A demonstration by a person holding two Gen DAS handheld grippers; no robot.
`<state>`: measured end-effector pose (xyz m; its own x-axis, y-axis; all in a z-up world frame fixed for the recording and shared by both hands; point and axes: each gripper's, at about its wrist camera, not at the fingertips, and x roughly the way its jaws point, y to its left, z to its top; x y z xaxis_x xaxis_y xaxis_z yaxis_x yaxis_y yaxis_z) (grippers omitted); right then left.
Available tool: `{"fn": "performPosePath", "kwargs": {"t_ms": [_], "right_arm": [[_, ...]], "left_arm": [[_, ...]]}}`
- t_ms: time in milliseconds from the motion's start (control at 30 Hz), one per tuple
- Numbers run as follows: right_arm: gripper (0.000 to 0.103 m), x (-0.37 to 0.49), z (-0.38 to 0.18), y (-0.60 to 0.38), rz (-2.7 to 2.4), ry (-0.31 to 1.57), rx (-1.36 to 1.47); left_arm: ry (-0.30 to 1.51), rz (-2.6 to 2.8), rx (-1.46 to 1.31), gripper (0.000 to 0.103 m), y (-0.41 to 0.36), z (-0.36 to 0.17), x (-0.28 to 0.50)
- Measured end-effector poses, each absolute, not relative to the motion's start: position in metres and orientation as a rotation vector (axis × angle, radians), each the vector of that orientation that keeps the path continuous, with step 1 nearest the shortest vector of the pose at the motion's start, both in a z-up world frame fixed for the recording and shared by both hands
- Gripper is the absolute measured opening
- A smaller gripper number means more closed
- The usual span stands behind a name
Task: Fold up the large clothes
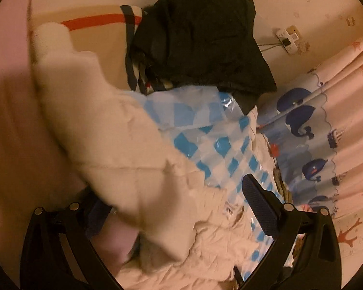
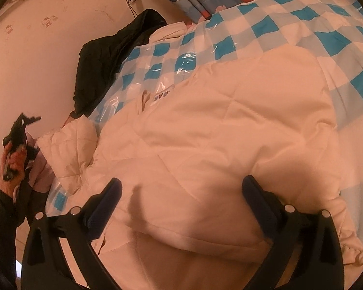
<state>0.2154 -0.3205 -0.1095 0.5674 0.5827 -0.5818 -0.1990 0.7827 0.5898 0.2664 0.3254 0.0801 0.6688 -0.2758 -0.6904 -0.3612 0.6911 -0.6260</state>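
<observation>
A white quilted jacket (image 2: 217, 133) lies spread on a blue-and-white checked plastic sheet (image 2: 278, 24). My right gripper (image 2: 182, 182) hovers just above its near part, jaws wide open with nothing pinched. In the left wrist view the jacket's sleeve (image 1: 109, 133) hangs blurred across the frame. It covers the left finger of my left gripper (image 1: 174, 191), whose jaws stand wide apart and open. The jacket's body (image 1: 205, 253) lies below. In the right wrist view a hand (image 2: 14, 162) holds the left gripper (image 2: 24, 120) raised at the far left, beside the sleeve end (image 2: 65, 149).
A black garment (image 1: 205, 36) is heaped at the sheet's far end against the wall. A curtain with blue whales (image 1: 302, 120) hangs along the right side. A wall socket with a cable (image 1: 288, 38) sits beyond. A striped beige bag (image 1: 96, 21) and pink cloth (image 1: 12, 96) lie on the left.
</observation>
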Motion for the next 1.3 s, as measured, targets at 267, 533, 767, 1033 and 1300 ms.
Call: {"fn": "performPosePath", "kwargs": {"t_ms": [267, 533, 767, 1033, 1300], "right_arm": [[0.096, 0.214, -0.110, -0.321, 0.486, 0.841, 0.495], [0.096, 0.213, -0.111, -0.323, 0.496, 0.830, 0.505], [0.096, 0.212, -0.110, -0.327, 0.511, 0.814, 0.530], [0.096, 0.206, -0.104, -0.341, 0.547, 0.745, 0.618], [0.096, 0.195, -0.098, -0.395, 0.636, 0.579, 0.955]], "left_arm": [[0.742, 0.344, -0.848, 0.094, 0.356, 0.070, 0.275], [0.601, 0.115, -0.678, 0.011, 0.326, 0.103, 0.266], [0.485, -0.198, -0.382, 0.011, 0.224, 0.142, 0.236], [0.498, -0.414, 0.033, 0.011, 0.040, 0.110, 0.208], [0.577, -0.539, 0.505, 0.011, -0.127, -0.017, 0.166]]}}
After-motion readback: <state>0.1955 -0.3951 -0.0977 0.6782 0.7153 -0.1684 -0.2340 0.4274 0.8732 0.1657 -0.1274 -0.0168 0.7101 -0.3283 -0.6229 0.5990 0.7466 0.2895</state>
